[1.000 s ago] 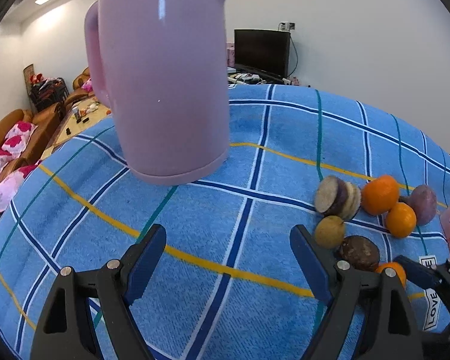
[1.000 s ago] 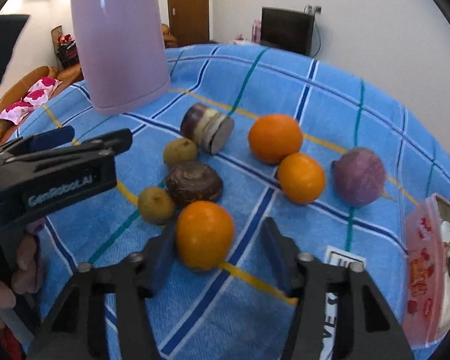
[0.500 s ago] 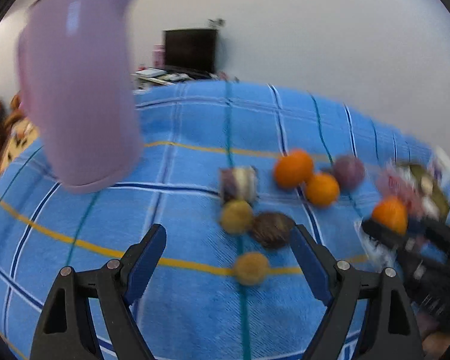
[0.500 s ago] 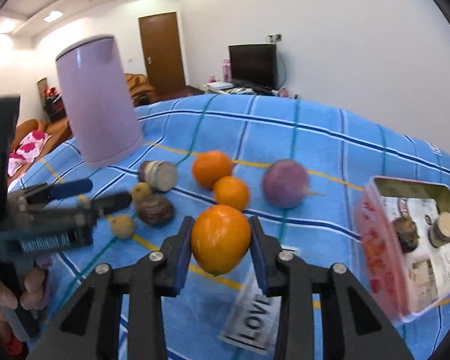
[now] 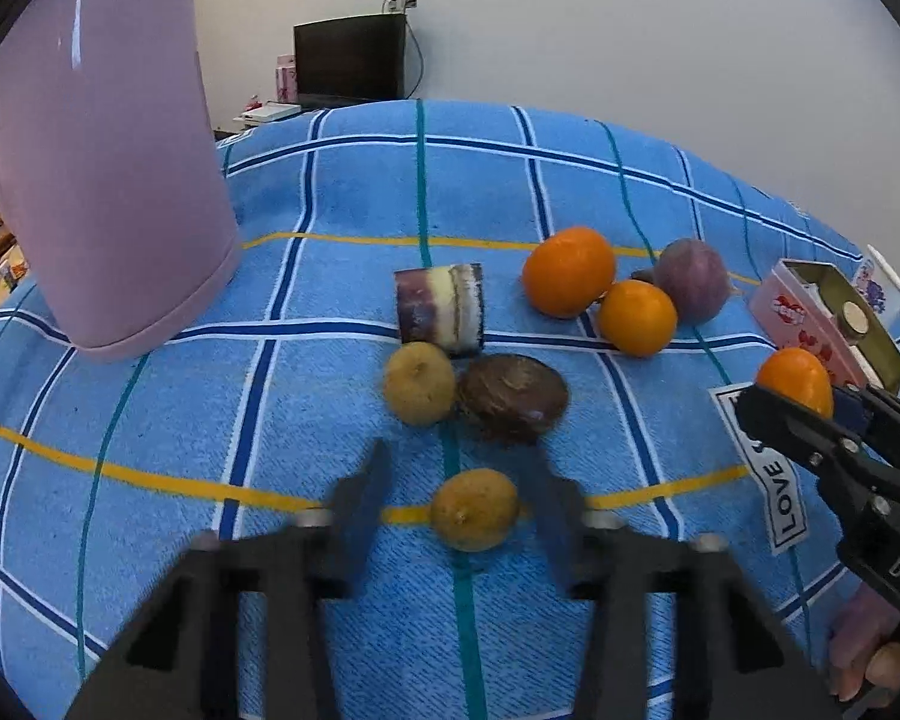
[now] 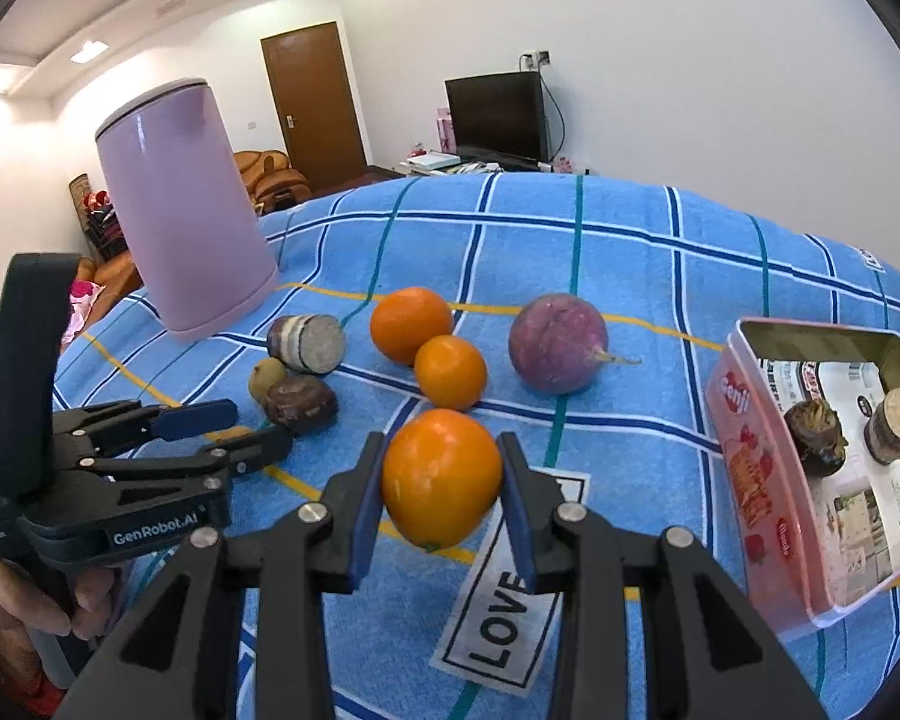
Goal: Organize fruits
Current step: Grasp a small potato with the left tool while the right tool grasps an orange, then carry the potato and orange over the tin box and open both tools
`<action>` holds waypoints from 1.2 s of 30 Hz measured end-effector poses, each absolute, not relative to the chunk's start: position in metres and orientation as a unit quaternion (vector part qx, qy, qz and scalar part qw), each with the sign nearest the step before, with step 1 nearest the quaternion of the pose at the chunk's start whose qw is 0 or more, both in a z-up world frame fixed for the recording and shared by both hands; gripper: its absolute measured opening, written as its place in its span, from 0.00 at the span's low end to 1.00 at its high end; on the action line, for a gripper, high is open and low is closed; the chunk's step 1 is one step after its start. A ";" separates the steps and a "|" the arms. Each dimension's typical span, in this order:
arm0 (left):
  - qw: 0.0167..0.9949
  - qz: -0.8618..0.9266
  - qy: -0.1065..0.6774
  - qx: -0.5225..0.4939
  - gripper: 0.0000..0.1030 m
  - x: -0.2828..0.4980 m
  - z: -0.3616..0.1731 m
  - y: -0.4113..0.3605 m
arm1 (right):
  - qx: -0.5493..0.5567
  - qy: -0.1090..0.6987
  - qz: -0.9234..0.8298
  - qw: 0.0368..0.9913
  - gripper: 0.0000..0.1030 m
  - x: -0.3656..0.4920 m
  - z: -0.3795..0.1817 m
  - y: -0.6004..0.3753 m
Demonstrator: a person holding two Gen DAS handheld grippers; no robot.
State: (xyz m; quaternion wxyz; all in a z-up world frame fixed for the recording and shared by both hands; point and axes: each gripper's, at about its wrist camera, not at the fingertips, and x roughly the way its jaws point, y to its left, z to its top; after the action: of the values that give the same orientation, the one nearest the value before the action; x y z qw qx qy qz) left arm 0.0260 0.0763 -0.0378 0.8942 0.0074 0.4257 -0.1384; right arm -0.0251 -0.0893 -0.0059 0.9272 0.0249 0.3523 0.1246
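Note:
A small yellow-brown fruit [image 5: 474, 516] lies on the blue checked cloth [image 5: 330, 396] between the blurred fingers of my left gripper [image 5: 456, 456]. Its jaws are closing; the right pad is at the fruit, and a strip of cloth still shows beside the left pad. My right gripper [image 6: 441, 480] is shut on an orange [image 6: 441, 474] and holds it just above the cloth. The left wrist view shows this orange [image 5: 795, 378] at the right. Beyond lie two more oranges [image 5: 567, 279], a purple round fruit [image 5: 693, 279], a cut striped piece [image 5: 441, 309], a second yellow-brown fruit [image 5: 419, 383] and a dark brown one [image 5: 513, 399].
A tall pink kettle [image 5: 102, 180] stands at the back left of the cloth. A pink-walled tin [image 6: 744, 450] at the right holds two small dark items. A white "LOVE" label [image 6: 510, 594] lies under the right gripper. A hand [image 6: 42, 606] holds the left gripper.
My left gripper swung right from the kettle to the fruits, and its fingers have narrowed around the small fruit. My right gripper shut on the orange and lifted it toward the tin.

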 end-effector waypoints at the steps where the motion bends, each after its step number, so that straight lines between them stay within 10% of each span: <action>1: 0.894 -0.140 0.426 0.004 0.27 0.026 -0.038 0.077 | 0.026 0.352 0.124 0.927 0.38 -0.025 -0.006 -0.090; 17: 0.966 -0.132 0.220 -0.032 0.27 -0.017 0.018 0.094 | 0.054 0.284 0.128 0.949 0.38 -0.036 0.018 -0.106; 36: 0.965 -0.146 0.216 0.006 0.27 -0.032 0.030 0.022 | 0.000 0.220 0.080 0.972 0.38 -0.060 0.040 -0.155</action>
State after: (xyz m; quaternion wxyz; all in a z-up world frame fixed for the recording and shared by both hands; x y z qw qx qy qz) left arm -0.0315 0.0217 0.0296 0.9654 0.0065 0.2160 -0.1460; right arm -0.0603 -0.1550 0.0401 0.9721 -0.0004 0.2204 0.0800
